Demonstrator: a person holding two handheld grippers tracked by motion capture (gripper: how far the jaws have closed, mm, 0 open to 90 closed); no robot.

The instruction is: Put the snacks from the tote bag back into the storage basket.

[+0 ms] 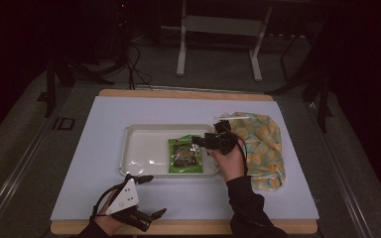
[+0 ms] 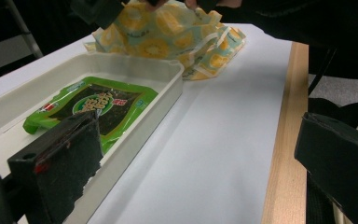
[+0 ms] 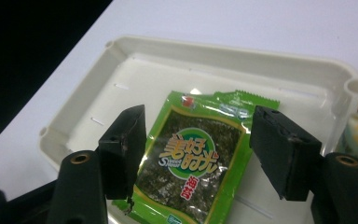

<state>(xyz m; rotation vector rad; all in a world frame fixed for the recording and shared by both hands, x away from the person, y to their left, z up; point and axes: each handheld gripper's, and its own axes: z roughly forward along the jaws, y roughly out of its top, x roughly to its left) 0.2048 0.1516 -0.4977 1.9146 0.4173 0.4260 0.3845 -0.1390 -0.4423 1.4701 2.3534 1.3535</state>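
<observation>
Left gripper (image 1: 151, 196); seaweed packet (image 1: 185, 155) lengthwise in tray (image 1: 139, 148)

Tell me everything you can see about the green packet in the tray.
The green packet is a flat, glossy plastic pouch with a dark seaweed picture, a round logo with yellow characters and a serrated top edge. It looks sealed and lies flat in the white tray, toward its right end. The right gripper hovers above it, jaws open on either side, not touching it.

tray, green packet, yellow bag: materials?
Tray: looks like moulded plastic, off-white, semi-gloss; rounded corners, soft glare.
Green packet: glossy printed film; sharp highlights, crinkled serrated edge.
Yellow bag: soft printed sheet, fabric or coated plastic; it slumps in folds, can't tell which.
</observation>
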